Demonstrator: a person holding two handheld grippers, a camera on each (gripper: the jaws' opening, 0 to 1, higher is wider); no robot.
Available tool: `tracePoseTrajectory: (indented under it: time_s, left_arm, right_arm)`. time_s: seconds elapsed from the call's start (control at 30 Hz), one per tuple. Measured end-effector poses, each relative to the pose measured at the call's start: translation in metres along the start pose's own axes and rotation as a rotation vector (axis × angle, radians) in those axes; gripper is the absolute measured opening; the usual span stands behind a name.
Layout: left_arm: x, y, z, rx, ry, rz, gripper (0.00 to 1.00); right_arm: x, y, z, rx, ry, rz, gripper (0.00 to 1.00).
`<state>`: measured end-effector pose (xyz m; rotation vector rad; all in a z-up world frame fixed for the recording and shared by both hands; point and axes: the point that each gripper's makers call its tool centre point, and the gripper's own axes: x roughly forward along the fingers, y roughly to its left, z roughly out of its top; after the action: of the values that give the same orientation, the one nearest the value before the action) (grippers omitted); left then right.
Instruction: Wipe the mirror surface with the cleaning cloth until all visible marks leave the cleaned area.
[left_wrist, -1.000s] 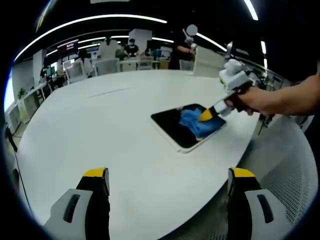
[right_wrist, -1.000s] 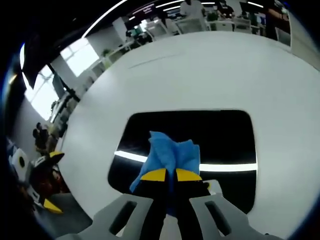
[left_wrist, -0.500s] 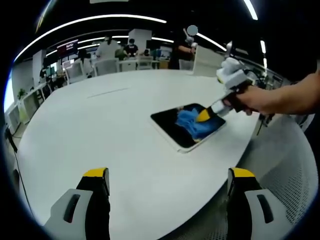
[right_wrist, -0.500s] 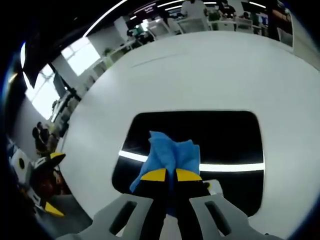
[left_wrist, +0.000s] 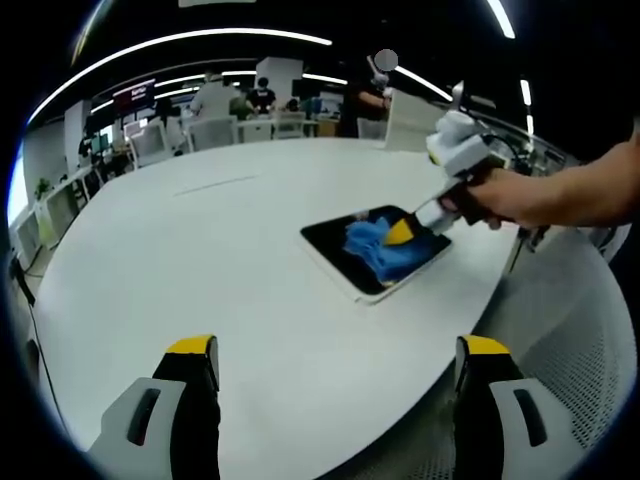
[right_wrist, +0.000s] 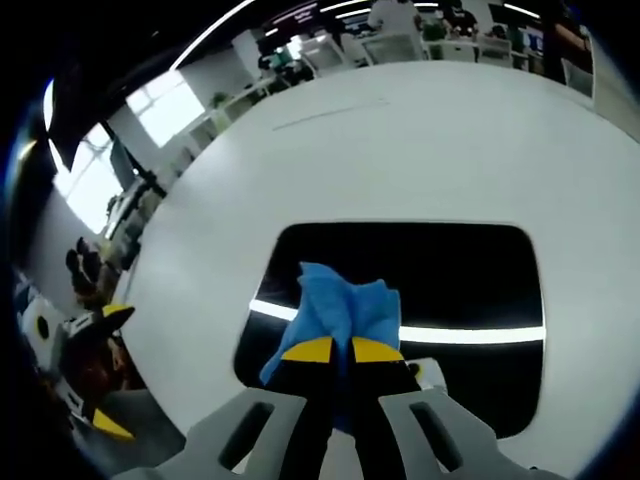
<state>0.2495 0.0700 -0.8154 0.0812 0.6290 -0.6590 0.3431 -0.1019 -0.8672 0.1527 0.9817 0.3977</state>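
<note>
Blue cleaning cloth (right_wrist: 343, 308) is clamped in my right gripper (right_wrist: 334, 350) against the mirror (right_wrist: 430, 275) for wiping, while my left gripper (left_wrist: 335, 355) waits spread nearby above the desk (left_wrist: 200, 240).

White round table (left_wrist: 200, 260) — one mirror on it

The dark, rounded-rectangle mirror (left_wrist: 345, 250) lies flat near the table's edge — a crumpled blue cleaning cloth (left_wrist: 385, 245) rests on its glass, which reflects a bright strip of ceiling light.
</note>
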Motion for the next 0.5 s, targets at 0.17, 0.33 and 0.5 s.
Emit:
tracePoseTrajectory:
  time_s: [0.17,0.33,0.5]
  left_arm:
    - [0.0,0.0,0.0,-0.001,0.001,0.001,0.98]
    - [0.0,-0.001,0.0,0.0,0.004,-0.002,0.98]
    - [0.0,-0.001,-0.001,0.0,0.006,-0.004,0.98]
  right_arm:
    - [0.001,0.004,0.001,0.004,-0.002,0.005,0.0]
    - [0.003,0.007,0.001,-0.001,-0.005,0.013,0.0]
    - [0.005,0.015,0.0,-0.008,-0.002,0.022,0.0]
